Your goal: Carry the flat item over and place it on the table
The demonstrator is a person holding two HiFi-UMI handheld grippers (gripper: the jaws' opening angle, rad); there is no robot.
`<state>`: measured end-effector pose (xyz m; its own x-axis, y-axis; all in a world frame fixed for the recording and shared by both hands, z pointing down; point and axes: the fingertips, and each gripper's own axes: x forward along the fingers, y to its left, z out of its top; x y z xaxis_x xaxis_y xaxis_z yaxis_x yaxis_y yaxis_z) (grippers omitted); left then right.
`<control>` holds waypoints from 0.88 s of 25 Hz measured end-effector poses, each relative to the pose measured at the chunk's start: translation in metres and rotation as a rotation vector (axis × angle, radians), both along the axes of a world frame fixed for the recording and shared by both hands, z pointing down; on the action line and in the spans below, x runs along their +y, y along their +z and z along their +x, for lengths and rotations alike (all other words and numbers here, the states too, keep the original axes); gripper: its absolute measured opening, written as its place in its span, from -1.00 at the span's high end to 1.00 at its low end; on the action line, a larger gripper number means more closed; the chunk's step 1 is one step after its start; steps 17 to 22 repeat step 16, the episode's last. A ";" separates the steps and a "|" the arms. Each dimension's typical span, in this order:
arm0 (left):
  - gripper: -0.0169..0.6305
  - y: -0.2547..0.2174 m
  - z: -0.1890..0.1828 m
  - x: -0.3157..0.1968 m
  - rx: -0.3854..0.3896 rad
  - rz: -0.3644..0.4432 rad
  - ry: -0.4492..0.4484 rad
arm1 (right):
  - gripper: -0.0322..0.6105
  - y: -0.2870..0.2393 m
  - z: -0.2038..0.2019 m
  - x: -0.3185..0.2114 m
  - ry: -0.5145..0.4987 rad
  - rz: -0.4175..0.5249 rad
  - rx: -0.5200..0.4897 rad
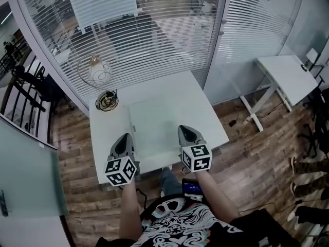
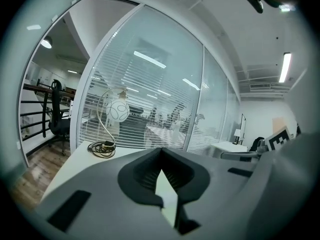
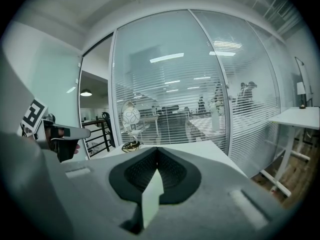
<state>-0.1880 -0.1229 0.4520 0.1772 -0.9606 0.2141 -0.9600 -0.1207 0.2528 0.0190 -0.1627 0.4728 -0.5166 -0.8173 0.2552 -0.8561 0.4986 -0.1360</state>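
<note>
The head view looks steeply down from above the person (image 1: 181, 223) onto the white bench (image 1: 169, 89). Each gripper view sits low at the bench's near edge, facing the glass wall (image 1: 169, 30). All three share the lamp (image 1: 100, 75), left of centre.

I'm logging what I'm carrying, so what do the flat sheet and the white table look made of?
The flat sheet may be frosted glass or acrylic: pale greenish tint, smooth face, thin light edge. The table is probably white laminate or painted board: matte, uniform, no visible grain.
</note>
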 end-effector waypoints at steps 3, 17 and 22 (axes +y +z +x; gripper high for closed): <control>0.92 0.002 0.001 0.000 0.000 -0.003 -0.002 | 0.89 -0.001 -0.002 0.001 -0.011 0.005 0.001; 0.92 0.011 -0.004 0.008 -0.030 -0.024 -0.047 | 0.89 -0.004 0.003 0.012 -0.029 0.029 -0.033; 0.92 0.011 -0.004 0.008 -0.030 -0.024 -0.047 | 0.89 -0.004 0.003 0.012 -0.029 0.029 -0.033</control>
